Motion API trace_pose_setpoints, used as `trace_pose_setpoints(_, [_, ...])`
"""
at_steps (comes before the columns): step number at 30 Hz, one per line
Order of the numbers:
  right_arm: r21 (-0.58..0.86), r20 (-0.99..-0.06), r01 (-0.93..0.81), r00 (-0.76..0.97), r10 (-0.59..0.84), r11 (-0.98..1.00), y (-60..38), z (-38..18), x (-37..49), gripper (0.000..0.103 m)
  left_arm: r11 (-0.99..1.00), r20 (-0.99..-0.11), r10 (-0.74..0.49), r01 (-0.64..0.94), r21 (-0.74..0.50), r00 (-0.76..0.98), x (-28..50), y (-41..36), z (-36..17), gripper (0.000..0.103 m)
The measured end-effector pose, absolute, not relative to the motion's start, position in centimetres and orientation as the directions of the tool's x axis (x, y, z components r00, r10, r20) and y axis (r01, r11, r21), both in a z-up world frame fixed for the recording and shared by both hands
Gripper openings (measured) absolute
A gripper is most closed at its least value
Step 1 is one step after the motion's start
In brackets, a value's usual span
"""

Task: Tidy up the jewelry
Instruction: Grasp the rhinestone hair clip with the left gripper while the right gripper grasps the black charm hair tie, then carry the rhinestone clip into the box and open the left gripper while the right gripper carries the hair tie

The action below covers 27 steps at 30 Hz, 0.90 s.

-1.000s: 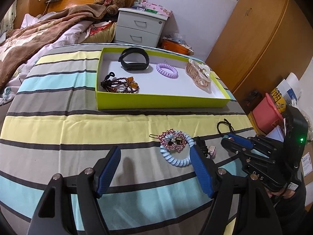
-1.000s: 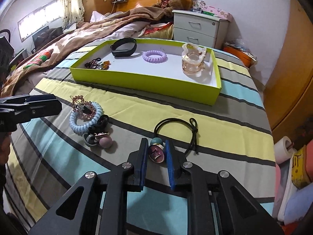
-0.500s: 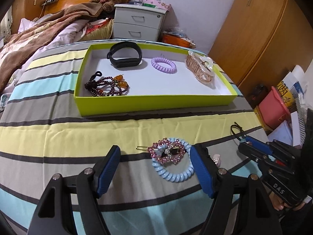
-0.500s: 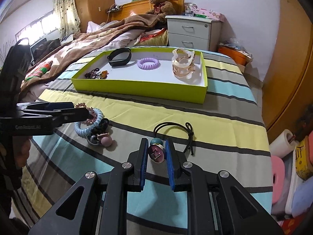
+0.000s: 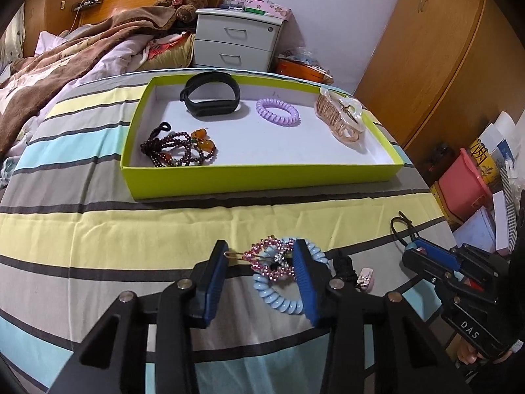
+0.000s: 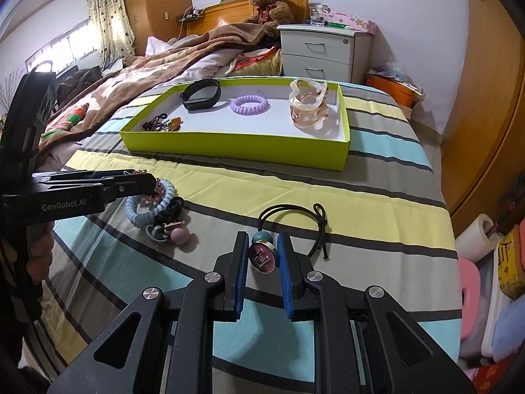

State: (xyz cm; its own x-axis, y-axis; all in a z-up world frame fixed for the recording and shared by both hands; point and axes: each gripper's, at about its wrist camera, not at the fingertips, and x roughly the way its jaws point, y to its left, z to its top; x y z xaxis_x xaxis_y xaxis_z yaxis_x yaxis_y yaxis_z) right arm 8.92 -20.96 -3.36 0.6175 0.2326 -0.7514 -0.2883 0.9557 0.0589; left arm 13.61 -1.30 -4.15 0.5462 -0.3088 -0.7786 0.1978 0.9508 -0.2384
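the left tongs (image 5: 261,267) have just been closing around the pink rhinestone hair clip (image 5: 272,259), which lies on the light blue spiral hair tie (image 5: 282,298) on the striped bedspread (image 5: 98,229); whether the pads press the clip yet i cannot tell. the right tongs (image 6: 262,257) are clamped on the round charm of a black elastic hair tie (image 6: 292,221), its loop lying on the bedspread ahead. further back sits the green tray (image 5: 262,180), holding a black wristband (image 5: 211,98), a purple spiral hair tie (image 5: 278,116), a dark beaded bracelet (image 5: 178,151) and a translucent claw clip (image 5: 341,118). a small bobble hair tie (image 6: 170,231) lies just beside the blue spiral.
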Motion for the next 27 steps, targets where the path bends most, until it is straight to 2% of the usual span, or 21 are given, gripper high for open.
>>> trace_pose_setpoints(14, [0.059, -0.752, -0.284, 0.618, 0.229, 0.957, -21.0, -3.4, 9.0, 0.018, 0.922, -0.742, -0.385, 0.193, -0.336, 0.549, 13.2, -0.3, -3.4, 0.027])
trace_pose_setpoints(16, [0.058, -0.752, -0.281, 0.618, 0.227, 0.958, -21.0, -3.4, 9.0, 0.018, 0.911, -0.725, -0.408, 0.200, -0.360, 0.555, 12.9, -0.1, -3.2, 0.016])
trace_pose_setpoints(18, [0.058, -0.752, -0.282, 0.619, 0.228, 0.958, -21.0, -3.4, 9.1, 0.018, 0.897, -0.707, -0.436, 0.212, -0.387, 0.557, 12.7, 0.2, -2.8, 0.014])
trace_pose_setpoints(27, [0.058, -0.747, -0.280, 0.625, 0.228, 0.958, -21.0, -3.2, 9.0, 0.018, 0.888, -0.696, -0.455, 0.223, -0.402, 0.555, 12.2, 0.3, -2.4, 0.013])
